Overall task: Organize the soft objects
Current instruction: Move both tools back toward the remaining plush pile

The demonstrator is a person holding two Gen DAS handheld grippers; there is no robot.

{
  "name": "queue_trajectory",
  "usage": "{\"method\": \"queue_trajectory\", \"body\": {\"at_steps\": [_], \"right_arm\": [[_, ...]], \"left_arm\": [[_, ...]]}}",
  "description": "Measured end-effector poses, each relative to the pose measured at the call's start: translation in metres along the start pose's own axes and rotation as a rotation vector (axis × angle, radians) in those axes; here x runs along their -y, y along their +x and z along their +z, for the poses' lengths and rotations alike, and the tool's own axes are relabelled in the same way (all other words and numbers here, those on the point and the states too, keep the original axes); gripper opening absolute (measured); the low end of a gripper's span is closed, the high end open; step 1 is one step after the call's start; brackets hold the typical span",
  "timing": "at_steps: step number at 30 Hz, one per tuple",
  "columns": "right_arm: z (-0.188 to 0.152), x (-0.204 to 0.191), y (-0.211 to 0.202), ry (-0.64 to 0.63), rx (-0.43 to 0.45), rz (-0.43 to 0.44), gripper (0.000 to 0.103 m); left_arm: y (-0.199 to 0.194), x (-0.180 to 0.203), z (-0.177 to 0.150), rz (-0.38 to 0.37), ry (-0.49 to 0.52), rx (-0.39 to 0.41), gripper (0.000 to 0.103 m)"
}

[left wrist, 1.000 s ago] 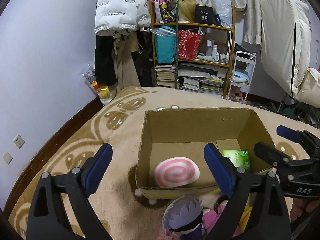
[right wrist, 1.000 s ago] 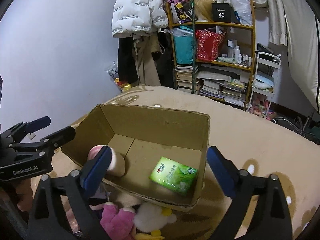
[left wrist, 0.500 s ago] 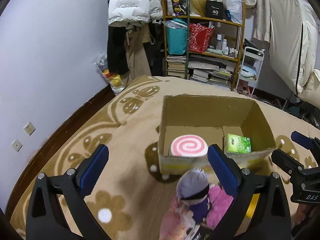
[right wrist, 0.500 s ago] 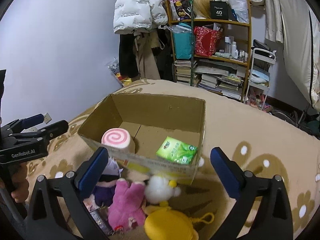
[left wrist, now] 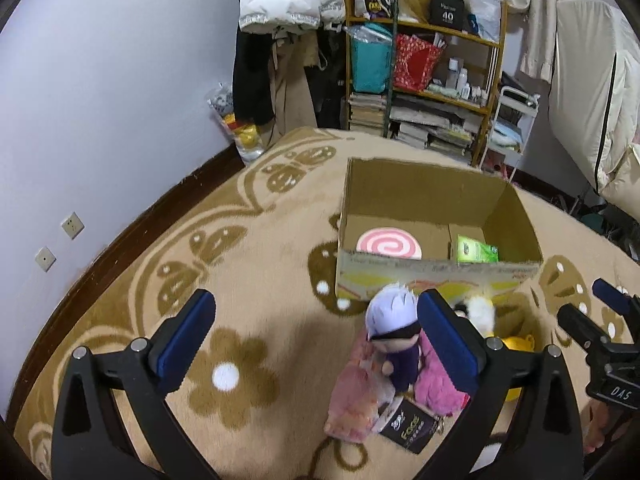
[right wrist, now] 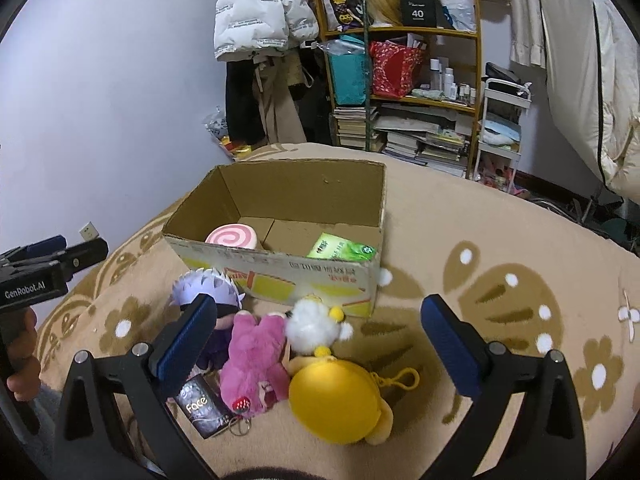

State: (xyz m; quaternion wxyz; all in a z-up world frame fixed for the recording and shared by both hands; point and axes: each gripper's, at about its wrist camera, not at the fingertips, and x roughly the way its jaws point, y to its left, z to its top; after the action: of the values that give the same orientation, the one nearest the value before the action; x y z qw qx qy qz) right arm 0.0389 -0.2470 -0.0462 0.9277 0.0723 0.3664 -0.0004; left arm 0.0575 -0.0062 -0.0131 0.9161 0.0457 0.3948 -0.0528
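The beige patterned carpet (right wrist: 500, 220) fills the floor, and on it sits the open cardboard box (right wrist: 312, 280) with a pink swirl cushion (right wrist: 232, 237) and a green packet (right wrist: 340, 249) already inside. Just in front of the box lies the pile to be sorted: a yellow plush pouch (right wrist: 334, 394), a pink plush (right wrist: 254, 354), a white-haired doll (left wrist: 394, 334), a small white fluffy toy (right wrist: 314, 326) and a dark packet (right wrist: 202, 402). The left gripper (left wrist: 316, 338) hangs over the carpet, jaws opening wide with nothing between them — the doll sits nearest its right finger. The right gripper (right wrist: 316, 342) stands wide too, empty, above the pink plush and the pouch. Best approach, I'd say: pick one toy, straddle its bulk squarely, squeeze the body, not a trailing limb — soft fill slips.
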Motion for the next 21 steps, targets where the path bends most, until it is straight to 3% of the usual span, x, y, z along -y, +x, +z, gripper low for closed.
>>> {"method": "queue_trajectory", "body": {"at_steps": [21], "right_arm": [[-0.014, 0.021, 0.027, 0.078, -0.071, 0.008, 0.103]], "left_arm": [[0.038, 0.014, -0.013, -0.029, 0.027, -0.139, 0.1]]}}
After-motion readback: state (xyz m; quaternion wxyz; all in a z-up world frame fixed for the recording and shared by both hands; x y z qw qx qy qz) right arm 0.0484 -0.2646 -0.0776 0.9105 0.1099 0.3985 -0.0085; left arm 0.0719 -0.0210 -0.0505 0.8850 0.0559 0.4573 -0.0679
